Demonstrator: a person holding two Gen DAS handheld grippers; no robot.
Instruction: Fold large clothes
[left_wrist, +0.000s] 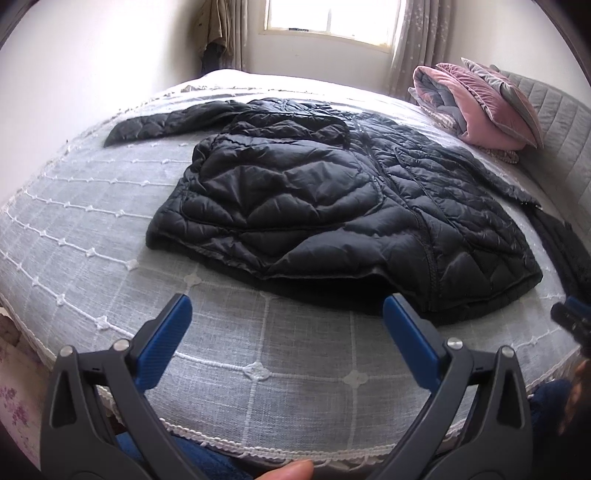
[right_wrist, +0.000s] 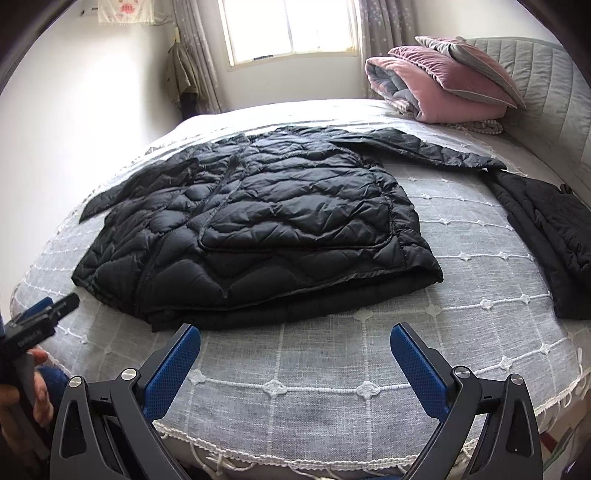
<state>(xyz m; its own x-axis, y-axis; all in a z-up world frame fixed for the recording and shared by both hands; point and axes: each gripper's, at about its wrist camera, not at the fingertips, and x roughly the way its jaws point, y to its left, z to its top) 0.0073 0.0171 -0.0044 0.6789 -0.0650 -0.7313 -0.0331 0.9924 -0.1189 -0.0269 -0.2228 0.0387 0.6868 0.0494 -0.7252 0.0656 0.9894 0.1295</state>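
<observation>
A black quilted puffer jacket (left_wrist: 332, 206) lies spread on the bed, front side up, one side panel folded over the body, sleeves stretched out left and right. It also shows in the right wrist view (right_wrist: 258, 229). My left gripper (left_wrist: 286, 308) is open and empty, just short of the jacket's near hem. My right gripper (right_wrist: 295, 338) is open and empty, also just short of the hem. Each gripper appears at the edge of the other's view: the right gripper (left_wrist: 572, 317), the left gripper (right_wrist: 40, 317).
The bed has a grey cover with white grid stitching (left_wrist: 258, 350). A second dark garment (right_wrist: 546, 229) lies at the right side of the bed. A folded pink quilt and pillows (right_wrist: 443, 88) sit by the headboard. A window (right_wrist: 288, 29) is behind.
</observation>
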